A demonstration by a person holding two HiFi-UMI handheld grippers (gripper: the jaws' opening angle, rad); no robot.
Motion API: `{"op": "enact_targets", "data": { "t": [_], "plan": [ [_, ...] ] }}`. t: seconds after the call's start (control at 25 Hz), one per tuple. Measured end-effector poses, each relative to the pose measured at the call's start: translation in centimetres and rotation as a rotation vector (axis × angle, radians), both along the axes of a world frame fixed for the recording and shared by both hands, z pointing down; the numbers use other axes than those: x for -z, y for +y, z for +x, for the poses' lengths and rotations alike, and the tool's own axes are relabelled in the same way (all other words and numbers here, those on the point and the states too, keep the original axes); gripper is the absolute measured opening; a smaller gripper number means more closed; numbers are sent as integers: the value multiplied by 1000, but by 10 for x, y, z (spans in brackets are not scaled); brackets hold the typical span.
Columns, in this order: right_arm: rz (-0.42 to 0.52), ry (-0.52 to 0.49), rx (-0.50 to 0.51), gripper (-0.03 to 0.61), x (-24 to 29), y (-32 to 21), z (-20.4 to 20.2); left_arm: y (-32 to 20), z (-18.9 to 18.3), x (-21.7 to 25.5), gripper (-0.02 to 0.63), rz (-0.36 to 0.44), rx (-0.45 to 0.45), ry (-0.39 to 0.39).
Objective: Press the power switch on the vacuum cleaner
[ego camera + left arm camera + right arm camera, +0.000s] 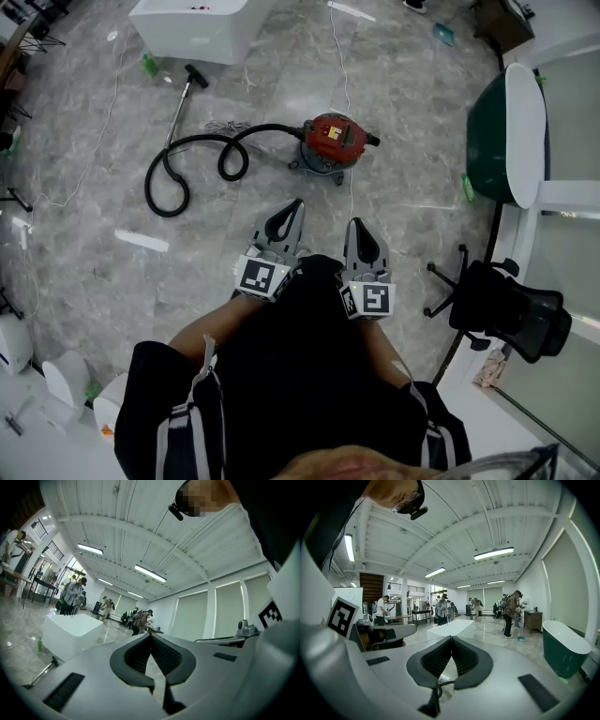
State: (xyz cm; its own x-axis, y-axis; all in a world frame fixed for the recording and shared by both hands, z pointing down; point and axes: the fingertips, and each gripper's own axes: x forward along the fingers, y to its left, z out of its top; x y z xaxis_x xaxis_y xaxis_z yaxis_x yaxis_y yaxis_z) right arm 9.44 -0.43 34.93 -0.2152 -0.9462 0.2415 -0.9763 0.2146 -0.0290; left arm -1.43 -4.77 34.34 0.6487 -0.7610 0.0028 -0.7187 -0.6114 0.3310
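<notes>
A red canister vacuum cleaner (333,141) stands on the grey marble floor ahead of me. Its black hose (187,169) loops away to the left and ends in a metal wand (178,103). Both grippers are held near my body, well short of the vacuum and not touching it. My left gripper (298,202) points toward it, jaws shut on nothing. My right gripper (353,223) sits beside it, also shut and empty. In the left gripper view the left gripper's (150,634) pads meet at their tips. The right gripper (451,637) looks the same in its own view.
A white block (187,28) stands at the back left. A teal bathtub (506,122) is on the right, with a black office chair (506,305) nearer to me. A thin white cable (349,84) runs across the floor behind the vacuum. Several people (513,611) stand far off.
</notes>
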Motion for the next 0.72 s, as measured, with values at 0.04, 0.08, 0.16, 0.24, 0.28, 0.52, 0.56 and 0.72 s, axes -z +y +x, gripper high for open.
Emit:
{"op": "enact_targets", "data": {
  "t": [0.04,0.08,0.16,0.24,0.28,0.52,0.56,0.72],
  "plan": [
    [0,-4,6,15,-2,-4,3,-3,3,2,18,1,10,-19],
    [-3,-9,13,15,-4,-7,5,-6,6,4,18,4,21,-38],
    [-13,-23,32,15,-8,-14,9,-8,15,6,18,25,34,-58],
    [-28,-40,55,15,-15,-23,14,-9,26,5,18,48,37,-75],
    [-38,-48,65,15,-20,-29,17,-10,33,3,18,57,33,-85],
    [-94,-27,136,15,-57,-74,44,-24,62,-6,18,32,25,-142],
    [-100,-33,150,15,-62,-82,50,-27,67,-8,18,21,21,-145],
    [-136,-47,203,15,-78,-115,70,-42,88,-20,18,-14,-9,-158]
  ]
}}
